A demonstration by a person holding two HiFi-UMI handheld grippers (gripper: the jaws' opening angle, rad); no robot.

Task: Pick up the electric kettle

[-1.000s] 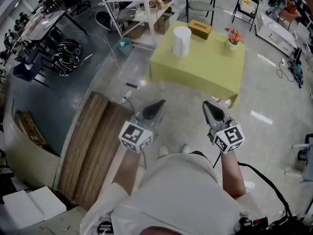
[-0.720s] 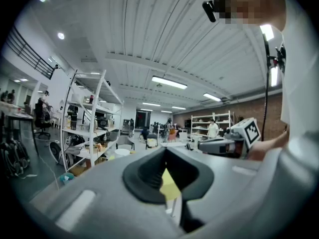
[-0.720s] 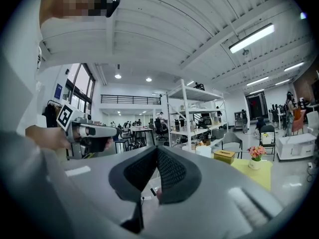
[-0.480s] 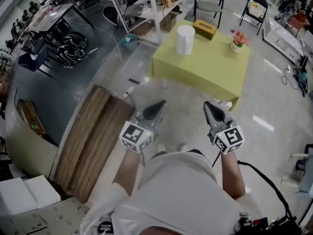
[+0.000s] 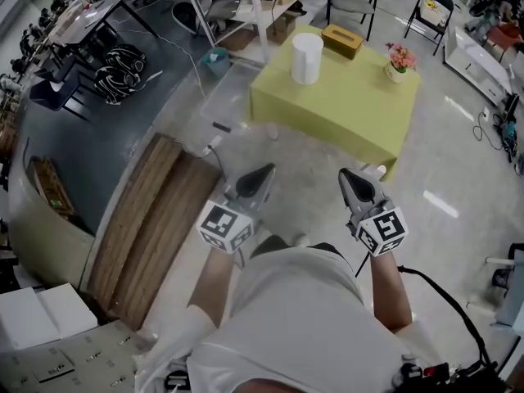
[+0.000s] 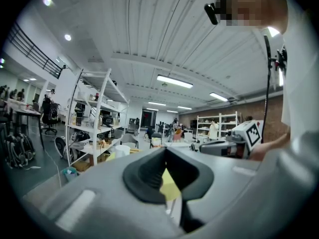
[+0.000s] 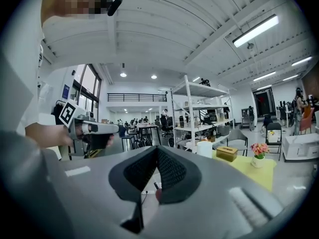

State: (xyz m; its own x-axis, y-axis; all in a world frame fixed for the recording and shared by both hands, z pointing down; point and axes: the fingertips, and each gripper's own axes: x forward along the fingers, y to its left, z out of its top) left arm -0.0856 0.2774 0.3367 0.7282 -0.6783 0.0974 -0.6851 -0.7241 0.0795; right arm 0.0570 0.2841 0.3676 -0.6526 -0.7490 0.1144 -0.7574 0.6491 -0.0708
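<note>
Workshop hall with a glossy floor (image 5: 458, 178); a yellow-green table (image 5: 344, 113) stands ahead of the person, well apart from both tongs. Left to right on it: the electric kettle (image 5: 307, 57), read here as the white upright cylinder near the far left corner; a brown tissue box (image 5: 342, 41); a flower pot (image 5: 399, 62).

Handling (judged): a stiff, smooth shell, likely slippery between the pads. Its weight depends on the water inside, which cannot be seen. No handle can be made out from here; if one sits on the far side, grip there. Otherwise span the body low and keep it upright.

Left gripper (image 5: 255, 182): jaws pressed together, nothing between them. Right gripper (image 5: 358, 188): likewise closed and empty.

Count: one table, one kettle, one tissue box, one flower pot, two grippers.
</note>
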